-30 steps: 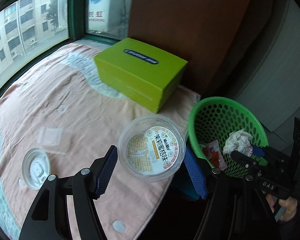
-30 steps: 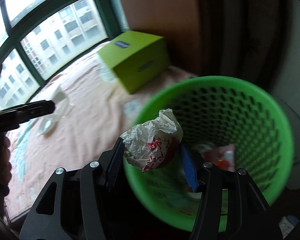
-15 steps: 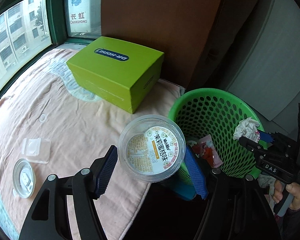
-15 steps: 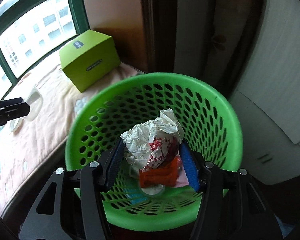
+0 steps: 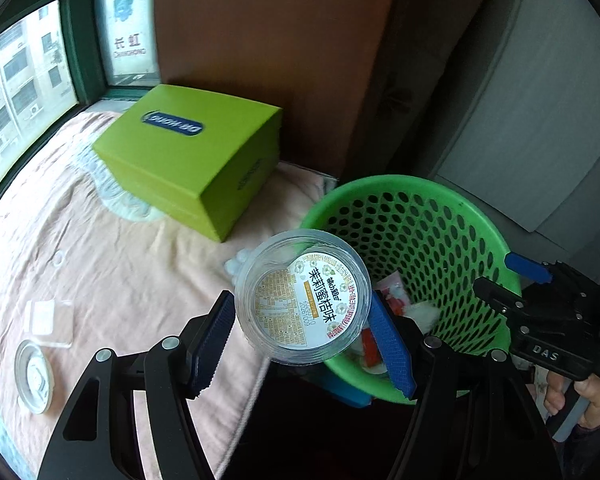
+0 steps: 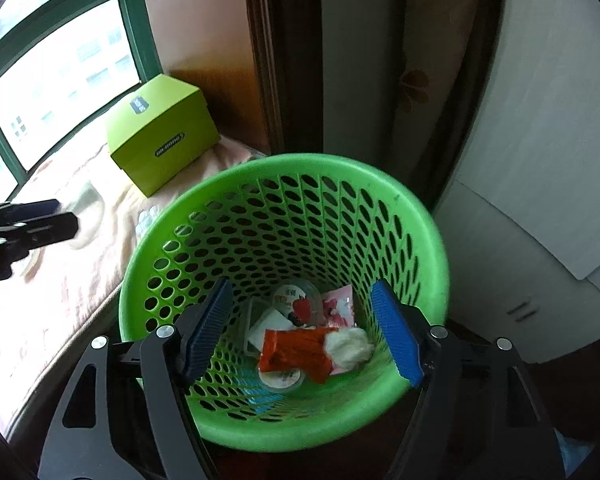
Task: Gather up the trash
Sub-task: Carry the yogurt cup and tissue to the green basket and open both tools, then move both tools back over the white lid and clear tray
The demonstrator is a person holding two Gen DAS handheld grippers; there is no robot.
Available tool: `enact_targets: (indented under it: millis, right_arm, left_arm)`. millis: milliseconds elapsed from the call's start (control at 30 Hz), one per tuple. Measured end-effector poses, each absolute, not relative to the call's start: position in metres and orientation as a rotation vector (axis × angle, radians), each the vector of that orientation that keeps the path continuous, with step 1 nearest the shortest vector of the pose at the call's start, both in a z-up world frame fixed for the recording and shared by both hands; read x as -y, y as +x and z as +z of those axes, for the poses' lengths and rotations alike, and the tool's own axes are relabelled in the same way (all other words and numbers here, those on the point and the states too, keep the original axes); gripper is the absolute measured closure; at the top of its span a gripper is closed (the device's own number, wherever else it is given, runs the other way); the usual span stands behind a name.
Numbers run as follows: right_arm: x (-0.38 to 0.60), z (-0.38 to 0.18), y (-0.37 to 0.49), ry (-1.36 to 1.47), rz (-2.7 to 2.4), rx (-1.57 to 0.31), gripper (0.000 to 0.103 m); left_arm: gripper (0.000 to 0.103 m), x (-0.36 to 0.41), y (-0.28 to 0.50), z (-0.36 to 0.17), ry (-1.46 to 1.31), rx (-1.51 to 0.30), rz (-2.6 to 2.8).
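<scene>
Jaws of the left gripper (image 5: 304,340) are being kept clamped on a clear plastic cup (image 5: 303,297), which is being held tilted over the near rim of the green basket (image 5: 432,204); jaws of the right gripper (image 6: 306,330) are being held wide apart with nothing between them, above the basket's opening. Only in the right wrist view is the basket's bottom being shown plainly: a crumpled white paper wad (image 6: 347,345) is lying against an orange-red wrapper (image 6: 296,351), with a strawberry-printed lid (image 6: 298,300) and a pink sachet (image 6: 339,307) behind them. Only in the left wrist view are a flat clear lid (image 5: 33,376) and a clear square piece (image 5: 46,316) being shown lying on the pink blanket (image 5: 100,272). Chinese characters and a date-like number are being displayed on the cup's label, "DAS" is being shown on the right gripper's body, and a blurred dark logo is being carried on the green box (image 5: 192,152).
</scene>
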State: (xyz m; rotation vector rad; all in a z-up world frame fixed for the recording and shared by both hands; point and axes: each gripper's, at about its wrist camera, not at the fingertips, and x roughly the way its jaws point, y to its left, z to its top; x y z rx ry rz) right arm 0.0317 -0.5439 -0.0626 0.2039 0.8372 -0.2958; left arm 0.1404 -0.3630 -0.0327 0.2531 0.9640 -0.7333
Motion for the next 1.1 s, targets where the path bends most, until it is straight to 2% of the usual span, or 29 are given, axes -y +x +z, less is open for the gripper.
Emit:
enact_targets:
  millis: [500, 600, 733, 1100]
  right_arm:
    - [0.552, -0.049, 0.000, 0.227, -0.311, -0.790, 0.027]
    - [0.553, -0.049, -0.002, 0.235, -0.311, -0.787, 0.027]
    - [0.553, -0.049, -0.005, 0.246, -0.308, -0.786, 0.027]
    - [0.535, -0.049, 0.000, 0.238, -0.269, -0.791, 0.025]
  left_arm:
    - [0.037, 0.413, 0.122, -0.053, 0.298, -1.009, -0.796]
    - [0.034, 0.418, 0.120, -0.055, 0.295, -1.020, -0.813]
    - [0.027, 0.418, 0.116, -0.054, 0.287, -1.010, -0.825]
    - [0.027, 0.382, 0.120, -0.045, 0.275, -0.985, -0.754]
